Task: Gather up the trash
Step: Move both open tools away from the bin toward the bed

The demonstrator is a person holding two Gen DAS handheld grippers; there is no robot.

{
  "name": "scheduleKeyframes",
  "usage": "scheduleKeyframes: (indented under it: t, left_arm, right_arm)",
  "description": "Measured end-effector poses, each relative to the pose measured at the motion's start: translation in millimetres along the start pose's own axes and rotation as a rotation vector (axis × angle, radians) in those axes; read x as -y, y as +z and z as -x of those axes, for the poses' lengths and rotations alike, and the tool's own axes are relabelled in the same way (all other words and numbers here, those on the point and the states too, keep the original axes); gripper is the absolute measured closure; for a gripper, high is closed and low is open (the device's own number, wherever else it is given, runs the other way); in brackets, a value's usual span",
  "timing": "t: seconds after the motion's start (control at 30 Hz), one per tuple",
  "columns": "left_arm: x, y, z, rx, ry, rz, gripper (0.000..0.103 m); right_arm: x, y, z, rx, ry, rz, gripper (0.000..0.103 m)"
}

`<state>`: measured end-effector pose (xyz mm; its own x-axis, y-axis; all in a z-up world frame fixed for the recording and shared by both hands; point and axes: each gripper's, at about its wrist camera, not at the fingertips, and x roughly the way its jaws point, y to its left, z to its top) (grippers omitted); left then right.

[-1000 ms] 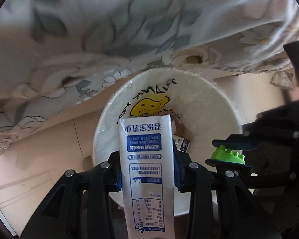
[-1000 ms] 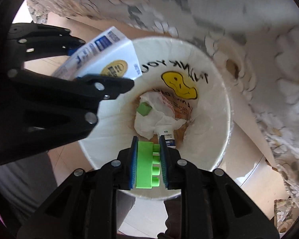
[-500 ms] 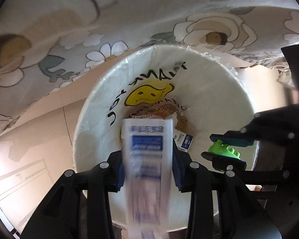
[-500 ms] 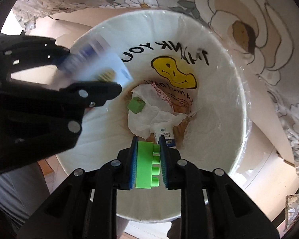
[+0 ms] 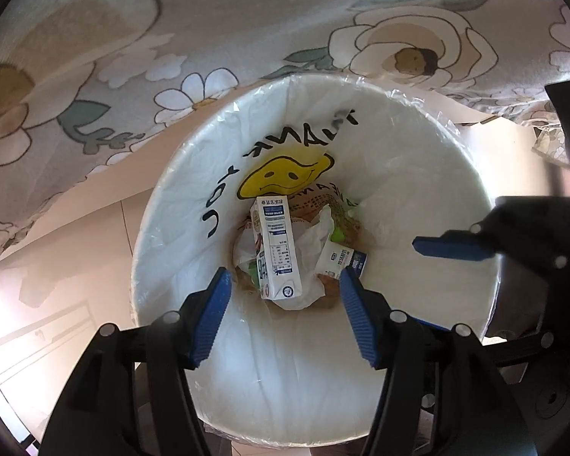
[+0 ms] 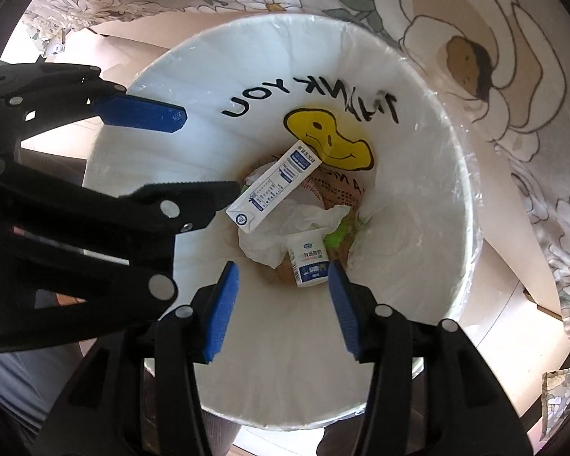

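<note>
A: Hanging over the bin (image 5: 178, 205), the left gripper (image 5: 283, 298) has its blue pads spread wide, nothing between them.

B: And the carton (image 5: 275, 249)?

A: Down at the bottom of the bin, lying on crumpled white paper (image 5: 307, 250), left of middle, its far end tipped up against the bag's yellow smiley (image 5: 285, 178). Just right of it sits a small white cup (image 5: 342, 260) with a blue label, and a bit of green (image 5: 338, 233) shows beside that.

B: What does the right view give?

A: The left gripper (image 6: 201, 152) comes in from the left there, one blue pad above the rim, the other jaw reaching toward the carton (image 6: 273, 186) without holding it. The cup (image 6: 307, 262) lies nearer, the green piece (image 6: 336, 237) to its right, half buried in the paper (image 6: 269, 235).

B: The right gripper?

A: The right gripper (image 6: 283, 304) is also parted wide and empty, above the near wall of the bin (image 6: 452, 174). From the left view its pad (image 5: 452, 247) juts in at the right edge.

B: Around the bin?

A: A flowered cloth (image 6: 475, 38) hangs on the far side, pale floor (image 5: 57, 258) to the left.
</note>
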<state>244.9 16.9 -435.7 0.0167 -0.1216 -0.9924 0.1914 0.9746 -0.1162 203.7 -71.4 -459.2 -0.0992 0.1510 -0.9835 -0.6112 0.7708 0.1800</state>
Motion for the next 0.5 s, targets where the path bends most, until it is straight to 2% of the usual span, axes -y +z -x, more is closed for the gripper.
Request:
scheduleKeyframes:
  t: [0.27,0.5]
  left_arm:
    - [2,-3,-3,-0.007,0.008,0.000,0.041]
    - [-1,-10,10,0.013,0.021,0.008,0.041]
  right_arm:
    - [-8,0,-3,-0.002,-0.016,0.014,0.052]
    - [-7,-4,3,0.003,-0.036,0.009,0.052]
